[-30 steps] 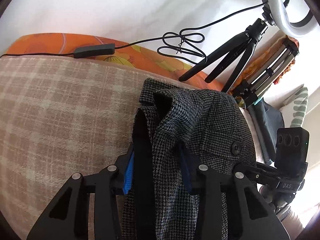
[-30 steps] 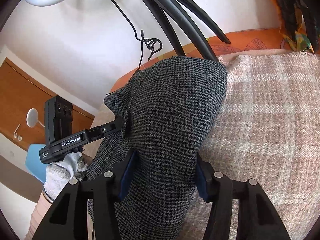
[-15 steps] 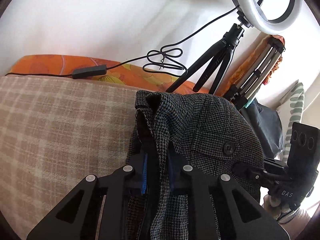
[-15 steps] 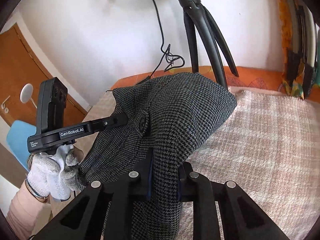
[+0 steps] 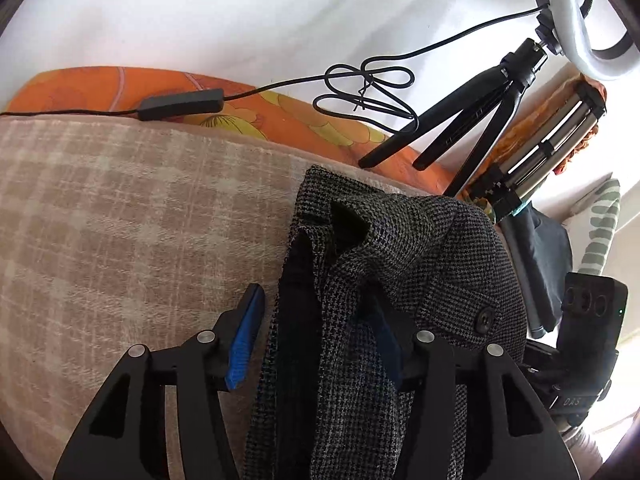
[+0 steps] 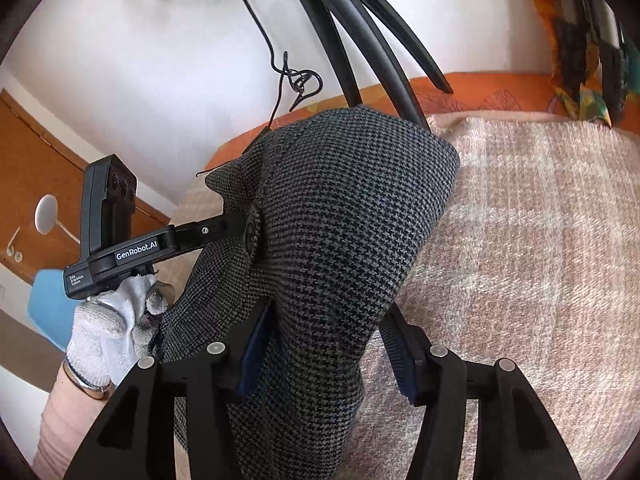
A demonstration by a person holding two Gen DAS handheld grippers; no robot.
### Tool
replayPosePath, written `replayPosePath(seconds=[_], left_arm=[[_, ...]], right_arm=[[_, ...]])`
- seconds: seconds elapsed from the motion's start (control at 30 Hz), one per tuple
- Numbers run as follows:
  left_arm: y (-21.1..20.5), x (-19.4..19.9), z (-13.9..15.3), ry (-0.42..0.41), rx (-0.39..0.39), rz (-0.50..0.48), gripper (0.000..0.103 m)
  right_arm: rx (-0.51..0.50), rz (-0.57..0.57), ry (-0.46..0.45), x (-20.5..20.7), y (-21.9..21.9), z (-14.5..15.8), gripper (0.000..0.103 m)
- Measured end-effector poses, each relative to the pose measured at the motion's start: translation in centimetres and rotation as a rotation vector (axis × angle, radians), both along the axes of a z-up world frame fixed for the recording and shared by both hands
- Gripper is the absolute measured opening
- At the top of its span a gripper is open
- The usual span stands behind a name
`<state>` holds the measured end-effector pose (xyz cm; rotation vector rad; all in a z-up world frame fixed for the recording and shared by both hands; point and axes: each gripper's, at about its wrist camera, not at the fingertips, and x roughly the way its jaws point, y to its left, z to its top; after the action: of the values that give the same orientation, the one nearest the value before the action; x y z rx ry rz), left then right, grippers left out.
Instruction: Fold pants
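The pants (image 5: 400, 272) are grey houndstooth cloth with a dark button, folded over and lying on a beige checked blanket (image 5: 120, 220). My left gripper (image 5: 316, 340) is open, its blue pads wide apart with the waistband edge lying between them. In the right wrist view the pants (image 6: 340, 240) bulge up in a fold. My right gripper (image 6: 326, 348) is open too, its jaws spread on either side of the cloth. The left gripper's body (image 6: 132, 248) shows at the pants' left edge, held by a gloved hand.
A ring light on a black tripod (image 5: 480, 120) stands just behind the pants, its cable and inline switch (image 5: 180, 102) trailing over an orange cushion (image 5: 100, 88). A folded metal stand (image 5: 552, 140) and dark clothes (image 5: 540, 260) lie at the right. White wall behind.
Half a second ago both grippers were shut on the pants. Both have now opened, and the cloth has settled lower on the blanket.
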<state>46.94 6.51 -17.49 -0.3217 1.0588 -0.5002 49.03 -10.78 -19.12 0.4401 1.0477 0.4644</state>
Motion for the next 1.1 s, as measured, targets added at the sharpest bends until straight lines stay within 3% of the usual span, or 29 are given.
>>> replayPosePath(seconds=[0.07, 0.1, 0.13, 0.27, 0.63, 0.83, 1.1], left_arm=[[-0.2, 0.1, -0.3, 0.011, -0.030, -0.023, 0.035], [-0.4, 0.0, -0.2, -0.002, -0.025, -0.020, 0.029], [-0.6, -0.3, 0.1, -0.019, -0.014, -0.021, 0.028], [-0.4, -1.7, 1.4, -0.084, -0.014, 0.001, 0.019], [-0.9, -7.3, 7.9, -0.250, -0.035, 0.015, 0.017], [-3.1, -10.3, 11.5, -0.314, -0.057, -0.025, 0.015], [-10.2, -12.4, 15.1, -0.391, -0.098, -0.112, 0.012]], right_arm=[[0.030, -0.005, -0.018, 0.5, -0.2, -0.3, 0.051], [0.036, 0.000, -0.022, 0.7, 0.0, -0.4, 0.035], [0.048, 0.017, -0.020, 1.0, 0.5, -0.5, 0.030], [-0.088, 0.051, -0.113, -0.5, 2.9, 1.7, 0.016], [-0.237, 0.119, -0.290, -5.2, 4.2, 8.7, 0.014], [-0.264, 0.110, -0.360, -8.8, 1.6, 12.6, 0.014], [-0.300, 0.053, -0.411, -12.7, -5.3, 17.0, 0.013]])
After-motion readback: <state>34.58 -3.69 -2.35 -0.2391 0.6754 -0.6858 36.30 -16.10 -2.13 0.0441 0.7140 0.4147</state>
